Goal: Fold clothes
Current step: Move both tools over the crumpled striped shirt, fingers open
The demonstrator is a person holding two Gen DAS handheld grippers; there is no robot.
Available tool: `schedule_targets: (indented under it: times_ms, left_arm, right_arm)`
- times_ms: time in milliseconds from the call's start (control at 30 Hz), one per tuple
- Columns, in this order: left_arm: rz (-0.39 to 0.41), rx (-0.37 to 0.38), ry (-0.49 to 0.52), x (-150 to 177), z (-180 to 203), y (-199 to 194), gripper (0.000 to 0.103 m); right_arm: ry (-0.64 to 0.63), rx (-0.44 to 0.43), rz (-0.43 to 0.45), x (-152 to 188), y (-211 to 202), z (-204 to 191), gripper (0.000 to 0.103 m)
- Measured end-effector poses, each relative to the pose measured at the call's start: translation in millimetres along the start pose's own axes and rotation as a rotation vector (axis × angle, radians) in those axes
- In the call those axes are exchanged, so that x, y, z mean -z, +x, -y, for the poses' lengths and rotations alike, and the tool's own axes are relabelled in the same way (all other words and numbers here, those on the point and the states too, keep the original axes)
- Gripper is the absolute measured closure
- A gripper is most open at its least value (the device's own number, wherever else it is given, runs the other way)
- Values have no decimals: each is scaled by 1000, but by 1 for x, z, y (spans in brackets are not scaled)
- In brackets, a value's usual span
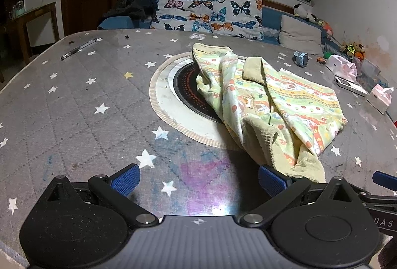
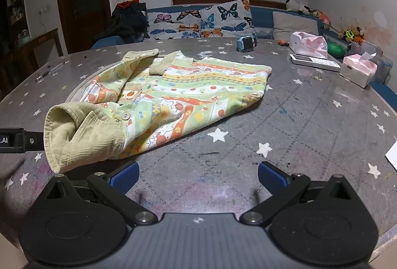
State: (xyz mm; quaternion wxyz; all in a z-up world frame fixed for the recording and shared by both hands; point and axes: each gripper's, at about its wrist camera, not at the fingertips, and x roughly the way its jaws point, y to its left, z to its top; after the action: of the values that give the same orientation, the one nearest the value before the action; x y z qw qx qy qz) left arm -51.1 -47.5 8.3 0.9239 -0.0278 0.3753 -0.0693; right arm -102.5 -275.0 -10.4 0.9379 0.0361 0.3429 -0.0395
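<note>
Corduroy-cuffed patterned shirt [image 2: 168, 97] lies crumpled on the table [image 2: 310, 120]. Left gripper [image 1: 198, 179] and right gripper [image 2: 198, 175]: fingers spread wide, holding nothing.

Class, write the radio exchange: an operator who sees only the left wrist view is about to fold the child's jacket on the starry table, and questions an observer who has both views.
Operator: Is the right gripper holding anything?
Observer: No. The right gripper is open above the table, not touching the jacket.
Operator: Any fastenings I can't see?
Observer: A round button shows beside the corduroy cuff.
</note>
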Motion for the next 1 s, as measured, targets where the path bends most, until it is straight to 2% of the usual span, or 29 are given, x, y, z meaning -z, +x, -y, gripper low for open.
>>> schedule_targets:
  times_ms: [533,1000]
  left_arm:
    - [-24,-8,-14,-6,-5,11,0]
    - [2,-48,-13,-27,-12,19,0]
  right_arm:
    - [-13,-6,-13,-7,9,-6,0]
    - [-30,-26,-16,-21,22,-9,1]
